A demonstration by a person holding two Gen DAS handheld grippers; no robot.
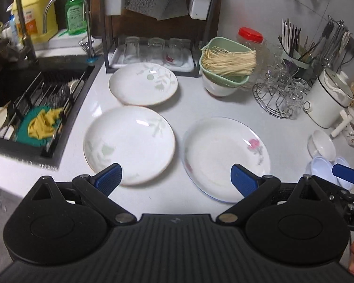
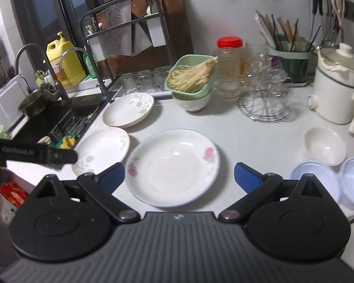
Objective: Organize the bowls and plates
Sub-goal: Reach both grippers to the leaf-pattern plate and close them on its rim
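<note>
Both hand-held grippers, left (image 1: 176, 176) and right (image 2: 179, 175), hover wide open and empty; a shallow pinch could let the glossy rose plate (image 2: 173, 167) slip onto the table (image 2: 259, 136).

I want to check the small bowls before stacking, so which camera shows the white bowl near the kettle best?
The right wrist view: the white bowl sits whole and unobstructed, beside the pale blue bowls. In the left wrist view the same bowl sits small and distorted near the frame's right edge, so its shape is harder to judge.
</note>
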